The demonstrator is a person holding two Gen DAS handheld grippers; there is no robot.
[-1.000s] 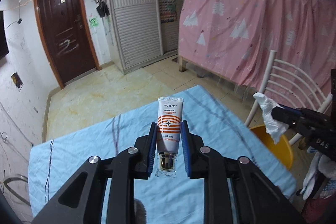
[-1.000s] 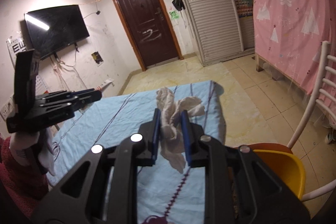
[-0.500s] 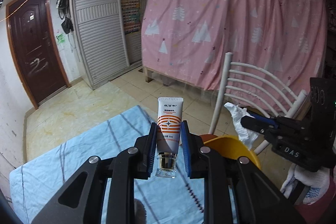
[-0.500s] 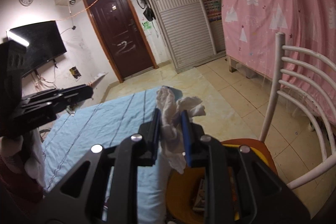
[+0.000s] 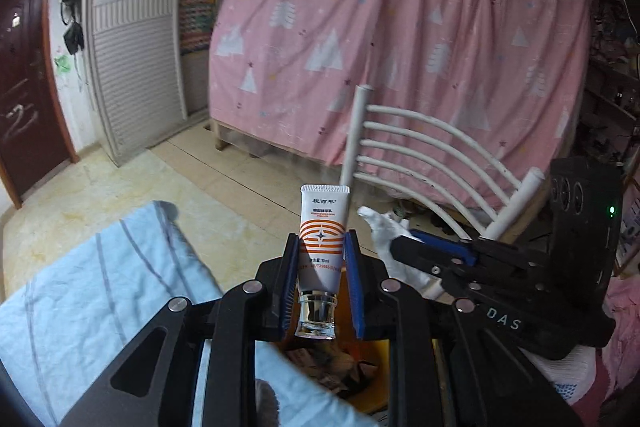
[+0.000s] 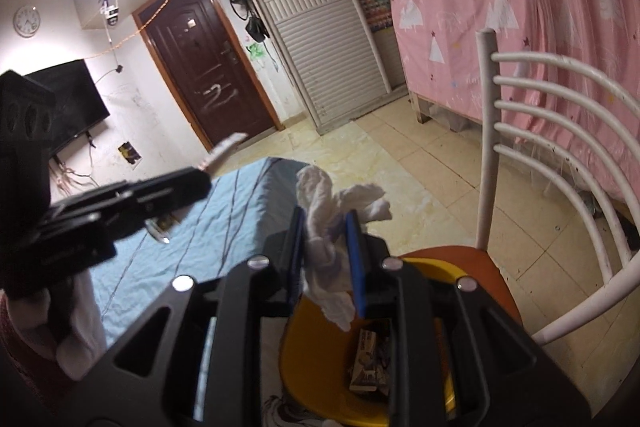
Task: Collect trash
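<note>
— While the left gripper point(image 5: 321, 259) keeps its blue pads pressed on the white tube point(image 5: 322, 239) with orange stripes, where does that tube sit?

— Upright between the jaws, cap end down, directly above the yellow bin point(image 5: 378, 379). Crumpled wrappers lie inside the bin below it.

— And the right gripper point(image 6: 326, 247)?

— Its jaws are clamped on a crumpled white tissue point(image 6: 328, 227), which sticks up above the fingertips and hangs down past them over the same yellow bin point(image 6: 304, 359). A small printed box point(image 6: 368, 363) is lying in there.

— What crowds the spot?

— The bin rests on the orange seat point(image 6: 456, 259) of a white chair point(image 6: 532, 131); its curved back slats rise just behind and to the right. The table's light-blue striped cloth point(image 5: 92, 291) reaches right up to the bin on the left. The two grippers are close together, the right one's tip crossing just beside the tube in the left wrist view.

— Farther off?

— A pink curtain point(image 5: 400, 47) printed with white trees, a slatted white wardrobe point(image 6: 316, 27) and a dark brown door point(image 6: 208, 67).
</note>
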